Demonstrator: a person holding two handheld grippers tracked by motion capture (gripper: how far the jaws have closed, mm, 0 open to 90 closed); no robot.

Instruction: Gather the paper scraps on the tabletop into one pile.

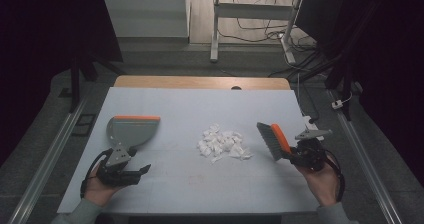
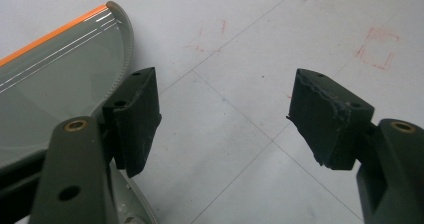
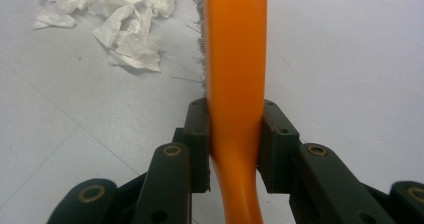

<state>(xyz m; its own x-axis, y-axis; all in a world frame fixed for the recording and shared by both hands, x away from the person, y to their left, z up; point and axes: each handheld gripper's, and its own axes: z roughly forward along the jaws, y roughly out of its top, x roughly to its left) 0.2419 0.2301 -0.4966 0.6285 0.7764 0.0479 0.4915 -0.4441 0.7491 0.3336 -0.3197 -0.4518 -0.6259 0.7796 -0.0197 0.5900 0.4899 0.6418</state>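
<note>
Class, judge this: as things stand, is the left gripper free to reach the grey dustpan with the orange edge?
Probably yes: the left gripper stands open beside the grey dustpan with the orange edge, nothing lying between them.

Soft, even light from above falls on the pale tabletop (image 1: 190, 179) while the room around it sinks into near-black, shadows under things stay faint and short, a thin glare streaks the dustpan (image 2: 60, 89), and up close the orange brush handle (image 3: 235, 84) looks slightly soft.
</note>
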